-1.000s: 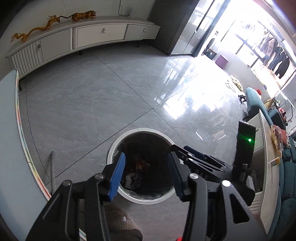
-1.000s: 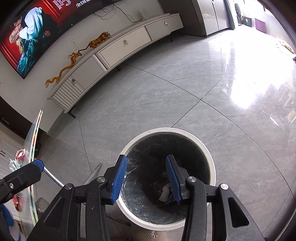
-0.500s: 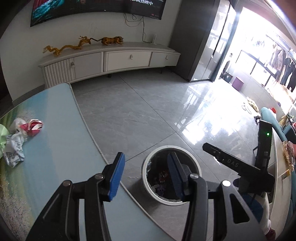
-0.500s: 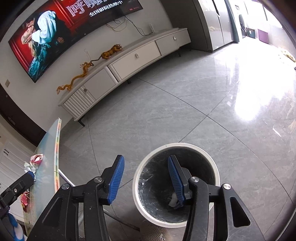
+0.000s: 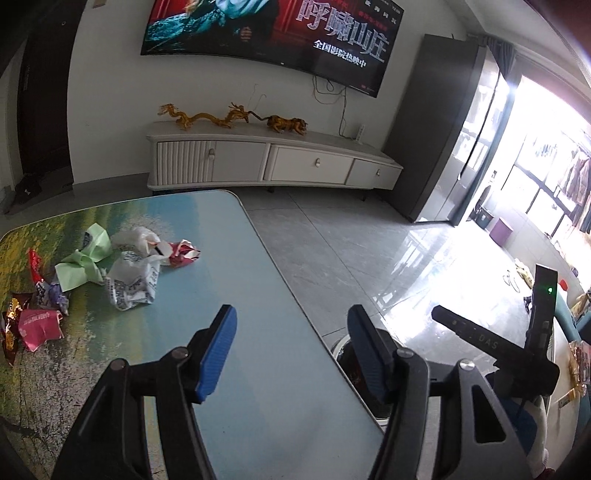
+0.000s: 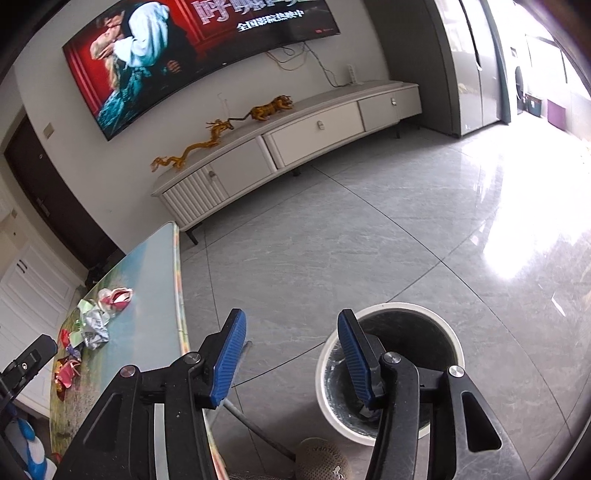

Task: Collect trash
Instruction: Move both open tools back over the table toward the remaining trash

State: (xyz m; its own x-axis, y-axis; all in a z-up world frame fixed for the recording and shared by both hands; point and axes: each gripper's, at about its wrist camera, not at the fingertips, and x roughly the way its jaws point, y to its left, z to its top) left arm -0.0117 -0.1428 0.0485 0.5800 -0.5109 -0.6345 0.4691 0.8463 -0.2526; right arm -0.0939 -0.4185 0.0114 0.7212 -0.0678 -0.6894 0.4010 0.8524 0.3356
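Observation:
A heap of crumpled trash lies on the landscape-printed table: a white printed wrapper, green paper, a red-and-white wrapper and a pink packet. The heap also shows in the right wrist view. My left gripper is open and empty above the table's near right part, right of the heap. My right gripper is open and empty above the floor, beside the white-rimmed trash bin. The bin's rim peeks out past the table edge in the left wrist view.
A long white TV cabinet with dragon and tiger figures stands against the far wall under a big TV. Grey tiled floor lies between cabinet and bin. A slipper and a metal table leg are by the bin.
My left gripper has swung up and left, from over the bin to over the table, bringing the trash heap into view. My right gripper has risen and pulled back from the bin.

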